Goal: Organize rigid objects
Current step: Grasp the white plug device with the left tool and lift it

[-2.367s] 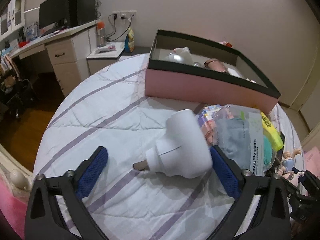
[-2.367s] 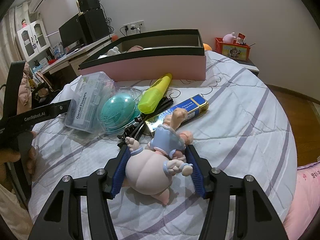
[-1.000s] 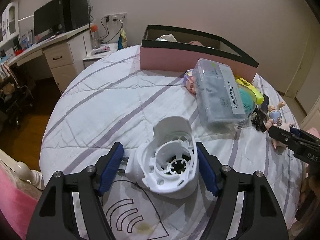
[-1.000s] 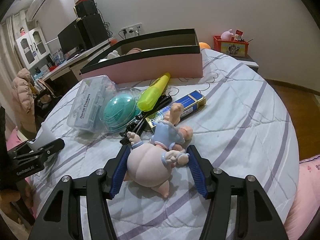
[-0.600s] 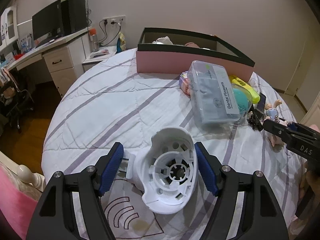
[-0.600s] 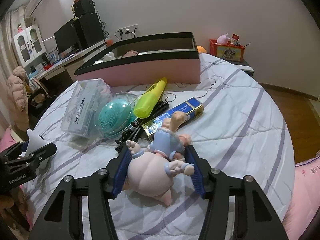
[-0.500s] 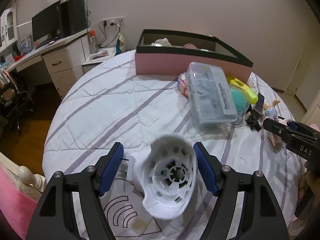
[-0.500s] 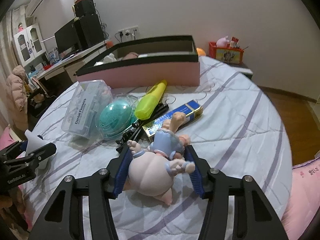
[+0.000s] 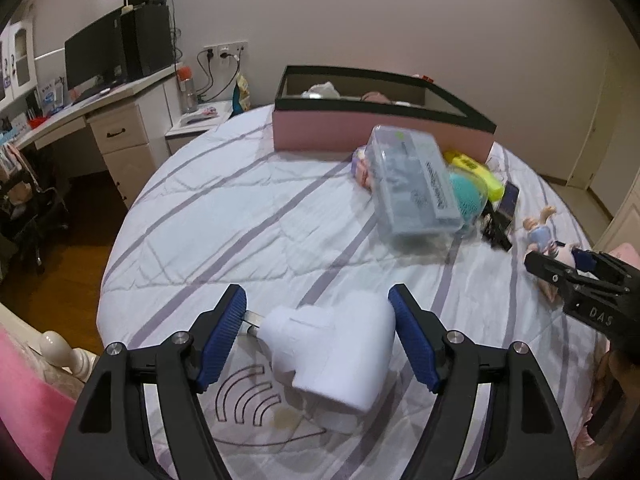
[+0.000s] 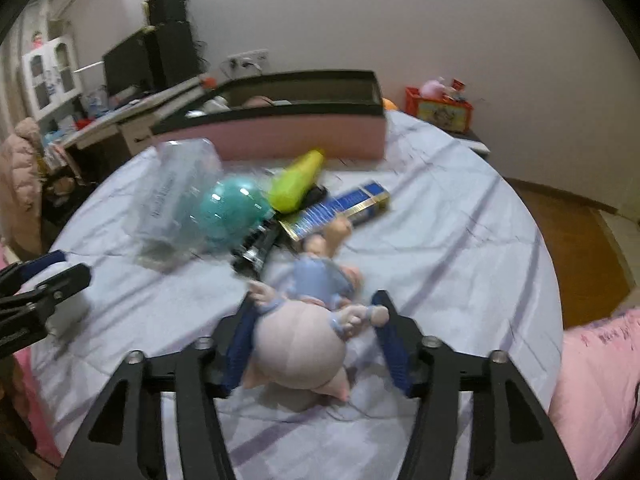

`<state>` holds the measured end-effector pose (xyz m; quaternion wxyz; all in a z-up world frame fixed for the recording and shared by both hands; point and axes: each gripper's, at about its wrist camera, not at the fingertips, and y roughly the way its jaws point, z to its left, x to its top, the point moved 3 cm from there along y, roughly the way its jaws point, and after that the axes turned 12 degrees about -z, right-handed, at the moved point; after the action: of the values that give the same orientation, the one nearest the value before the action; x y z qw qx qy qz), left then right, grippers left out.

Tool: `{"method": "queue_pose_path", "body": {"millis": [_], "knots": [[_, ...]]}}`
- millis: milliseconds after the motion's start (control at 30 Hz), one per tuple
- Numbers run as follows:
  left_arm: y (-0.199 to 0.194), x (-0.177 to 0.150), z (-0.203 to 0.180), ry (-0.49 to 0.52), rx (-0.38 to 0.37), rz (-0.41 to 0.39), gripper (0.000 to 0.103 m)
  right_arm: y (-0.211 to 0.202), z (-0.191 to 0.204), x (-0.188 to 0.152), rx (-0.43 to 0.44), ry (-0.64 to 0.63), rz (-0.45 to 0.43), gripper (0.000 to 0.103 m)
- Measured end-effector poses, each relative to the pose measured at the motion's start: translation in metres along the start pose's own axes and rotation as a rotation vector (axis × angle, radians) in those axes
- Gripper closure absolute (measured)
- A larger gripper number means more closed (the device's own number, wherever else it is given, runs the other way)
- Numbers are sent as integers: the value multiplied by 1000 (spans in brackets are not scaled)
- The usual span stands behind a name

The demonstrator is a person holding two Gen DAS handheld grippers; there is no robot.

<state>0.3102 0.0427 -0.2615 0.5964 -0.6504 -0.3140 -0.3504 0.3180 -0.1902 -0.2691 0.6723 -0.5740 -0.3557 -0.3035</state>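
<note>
**White plastic piece and doll between the two grippers on the bed**

Left wrist view: the left gripper (image 9: 318,340) has its jaws opening around a white plastic piece (image 9: 334,354), boxy with a short neck, lying on the striped bedspread (image 9: 248,216); whether the pads touch it I cannot tell. The pink box (image 9: 380,132) stands far behind.

Right wrist view: the right gripper (image 10: 314,340) jaws are opening; the pale pink doll (image 10: 308,328) in a blue top lies between them, right pad apart from it

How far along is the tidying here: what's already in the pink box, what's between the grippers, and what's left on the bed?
A few items already sit in the pink box. The left gripper, jaws opening, straddles the white plastic part; the right gripper, also opening, straddles the doll. The flosser box, teal ball, yellow marker and blue pack remain.
</note>
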Motion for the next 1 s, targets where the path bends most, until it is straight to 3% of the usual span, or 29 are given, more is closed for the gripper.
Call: {"method": "queue_pose_path", "body": {"millis": [100,167,333,433,767,1000], "knots": [[3,-7,3,-13,0,21,25,-1,-3,3,-6,28,-3,39],[4,-11,2,-4,3,27,24,0,-3,8,-28,29,-3,32],[5,-12,2,8,5,25,21,11,6,14,-44,-18,4,32],[6,-12,3,15,9,25,26,16,9,9,-26,-37,26,49],[1,-2,0,-5,-18,-4,28,-4,12,12,100,0,-54,49],[-17,16,-8,-14,-42,-86,28,-22,13,21,122,12,-104,49]]}}
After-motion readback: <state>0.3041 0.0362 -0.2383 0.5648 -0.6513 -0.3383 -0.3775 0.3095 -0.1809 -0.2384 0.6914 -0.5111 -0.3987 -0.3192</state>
